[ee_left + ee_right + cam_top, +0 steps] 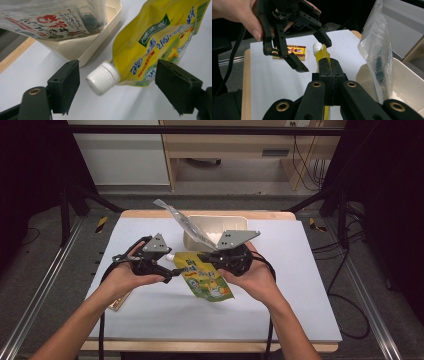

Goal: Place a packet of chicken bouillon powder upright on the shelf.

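A yellow spouted drink pouch (pixel 206 281) with a white screw cap (pixel 103 78) is held just above the white table. My right gripper (pixel 206 256) is shut on the pouch's upper edge; in the right gripper view its jaws (pixel 332 68) pinch the pouch (pixel 322 54) edge-on. My left gripper (pixel 171 270) is open, its jaws standing either side of the cap without touching it. From the right gripper view, the left gripper (pixel 312 53) straddles the cap (pixel 317 46).
A cream plastic bin (pixel 239 223) stands behind the pouch, with a clear bag (pixel 184 221) of dark contents and a red-printed label (pixel 53 21) leaning out of it. A small red and yellow box (pixel 292 51) lies on the table by the left forearm.
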A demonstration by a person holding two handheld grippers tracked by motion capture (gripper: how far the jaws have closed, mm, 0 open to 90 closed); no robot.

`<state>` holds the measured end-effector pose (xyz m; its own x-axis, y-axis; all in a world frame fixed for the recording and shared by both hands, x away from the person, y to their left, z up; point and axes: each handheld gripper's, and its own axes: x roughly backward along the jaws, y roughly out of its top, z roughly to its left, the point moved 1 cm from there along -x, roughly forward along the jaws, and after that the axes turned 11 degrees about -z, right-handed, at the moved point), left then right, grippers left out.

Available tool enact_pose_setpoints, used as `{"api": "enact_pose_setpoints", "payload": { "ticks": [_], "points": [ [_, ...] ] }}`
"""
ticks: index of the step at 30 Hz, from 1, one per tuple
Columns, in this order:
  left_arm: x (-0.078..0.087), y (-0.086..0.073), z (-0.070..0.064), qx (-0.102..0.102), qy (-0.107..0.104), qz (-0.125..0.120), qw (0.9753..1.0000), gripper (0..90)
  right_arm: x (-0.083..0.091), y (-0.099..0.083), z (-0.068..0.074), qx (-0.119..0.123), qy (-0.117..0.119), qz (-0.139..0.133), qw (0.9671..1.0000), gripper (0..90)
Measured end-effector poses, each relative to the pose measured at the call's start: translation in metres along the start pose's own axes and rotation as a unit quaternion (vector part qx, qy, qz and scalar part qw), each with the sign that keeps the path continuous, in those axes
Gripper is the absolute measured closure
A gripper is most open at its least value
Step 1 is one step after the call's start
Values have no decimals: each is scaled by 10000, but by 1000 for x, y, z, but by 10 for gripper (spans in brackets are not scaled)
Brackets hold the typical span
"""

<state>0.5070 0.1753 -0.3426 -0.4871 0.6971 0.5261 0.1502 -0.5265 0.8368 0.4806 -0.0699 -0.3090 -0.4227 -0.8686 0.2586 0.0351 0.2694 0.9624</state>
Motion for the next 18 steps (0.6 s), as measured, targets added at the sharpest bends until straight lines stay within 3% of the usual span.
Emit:
{"api": "enact_pose_setpoints", "payload": {
  "ticks": [3,11,18],
  "points": [
    [-1,0,1,0,28,5,10000,206,-1,0,1,-1,57,-16,10000,900],
    [-5,-1,1,-119,-104,126,9998,236,-5,-1,4,1,161,-28,9999,900],
    [-9,-2,2,-105,-216,244,9994,268,-4,-3,4,-12,191,-50,9998,900]
  ]
}}
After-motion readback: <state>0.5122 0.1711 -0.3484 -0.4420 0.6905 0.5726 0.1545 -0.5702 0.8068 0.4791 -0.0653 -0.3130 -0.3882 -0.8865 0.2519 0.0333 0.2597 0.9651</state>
